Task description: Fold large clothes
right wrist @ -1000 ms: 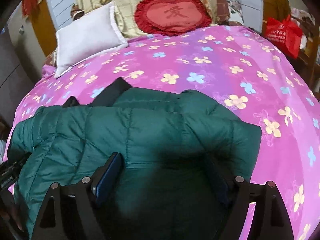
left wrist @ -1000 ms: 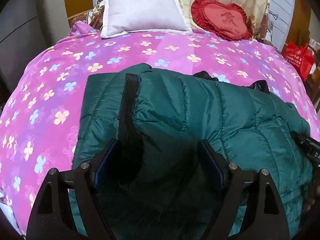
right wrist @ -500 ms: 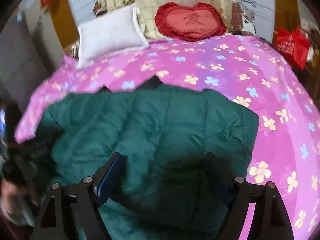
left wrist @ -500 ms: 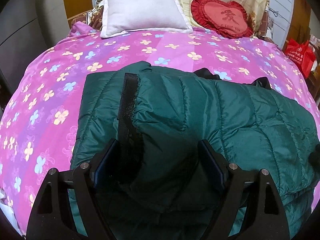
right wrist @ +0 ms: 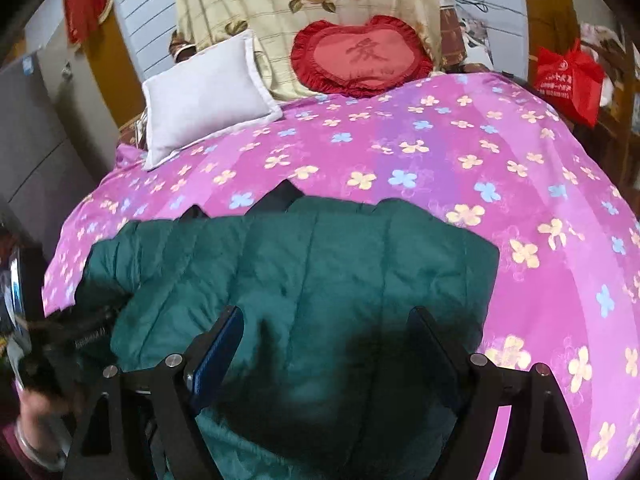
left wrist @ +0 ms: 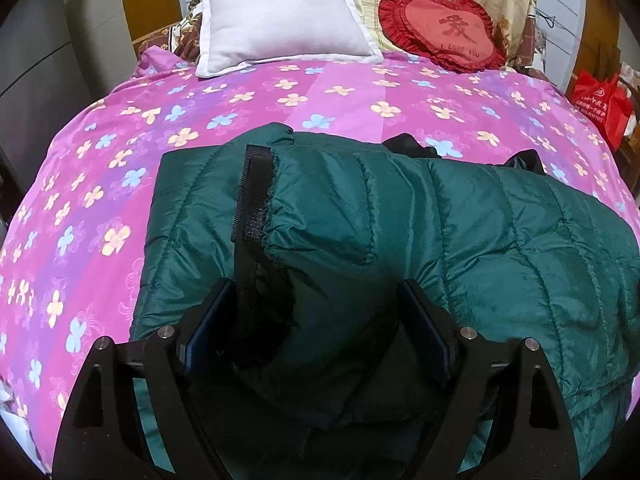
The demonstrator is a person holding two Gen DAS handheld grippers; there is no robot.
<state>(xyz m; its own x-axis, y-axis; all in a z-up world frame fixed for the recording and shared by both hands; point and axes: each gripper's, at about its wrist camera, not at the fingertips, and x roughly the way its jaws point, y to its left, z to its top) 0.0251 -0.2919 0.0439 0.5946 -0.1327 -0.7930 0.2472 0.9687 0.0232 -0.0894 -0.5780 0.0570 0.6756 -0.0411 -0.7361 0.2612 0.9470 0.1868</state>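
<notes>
Left wrist view: the left gripper had its 2 fingers spread wide apart, clamped on nothing. Between them lay a folded-over sleeve of the green quilted jacket, with the black cuff strap running forward from just inside the left finger. Whether the pads touched the fabric could not be told. The jacket spread ahead of and to the right of the fingers on the pink floral bedspread. Far ahead of the fingertips sat a white pillow, and ahead to the right a red heart cushion. A red bag stood at the far right.

Right wrist view: the right gripper also had its fingers apart, gripping nothing, and hung over the jacket, whose body lay between and ahead of them and extended to the left. Bare bedspread lay right of the right finger. The left gripper appeared blurred at the far left edge, beside the jacket's edge. White pillow ahead-left, heart cushion straight ahead, red bag ahead-right.
</notes>
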